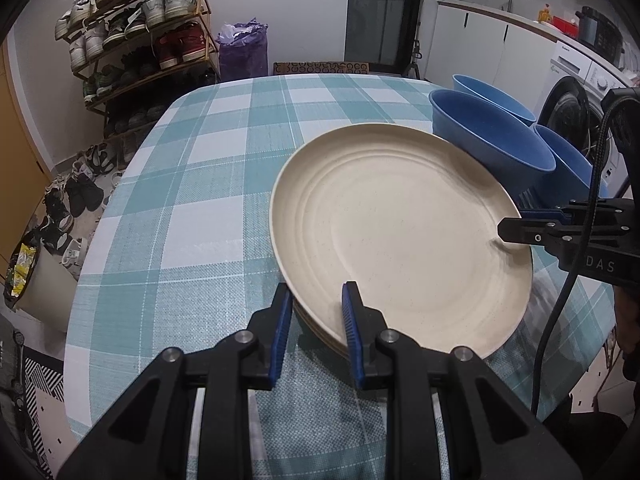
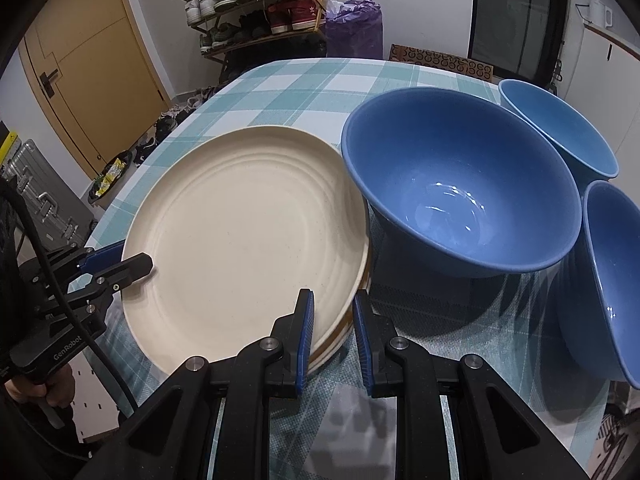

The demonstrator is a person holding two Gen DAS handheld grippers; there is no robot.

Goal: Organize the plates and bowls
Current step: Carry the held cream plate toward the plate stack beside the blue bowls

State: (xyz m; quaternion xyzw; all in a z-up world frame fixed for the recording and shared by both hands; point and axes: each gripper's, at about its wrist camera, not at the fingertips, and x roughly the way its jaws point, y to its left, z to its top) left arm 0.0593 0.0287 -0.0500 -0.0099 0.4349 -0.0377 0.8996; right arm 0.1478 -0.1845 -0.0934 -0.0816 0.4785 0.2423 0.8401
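While the left claw (image 1: 316,300) pinches the near rim of the top cream plate (image 1: 400,236) between its blue pads, the left wrist view shows the right claw (image 1: 508,230) clamped on the same plate's opposite rim, so both ends are gripped at once. The plate sits tilted on a stack of plates on the checked worktop (image 1: 192,184), far edge right against the nearest blue bowl (image 1: 492,140). My worry from here: if one hand lifts or pulls ahead of the other, the thin rim could slip from a pad and the plate would clatter down on the stack. A push forward would likely shove that bowl into its neighbours. In this view I count three blue bowls, and at least two more plate edges show beneath the top one, though I cannot tell exactly how many.

From the right wrist view, the right claw (image 2: 333,312) is shut on the plate's (image 2: 244,232) rim near the big bowl (image 2: 460,184). The left claw (image 2: 138,266) is clenched on the rim at the plate's other side. The stack under it (image 2: 340,340) shows cream edges and a brown band, perhaps two or three plates in all. Again three bowls, crowded near the worktop's (image 2: 304,88) right side; the rightmost bowl (image 2: 616,276) looks close to the edge, and a knock might tip it off.
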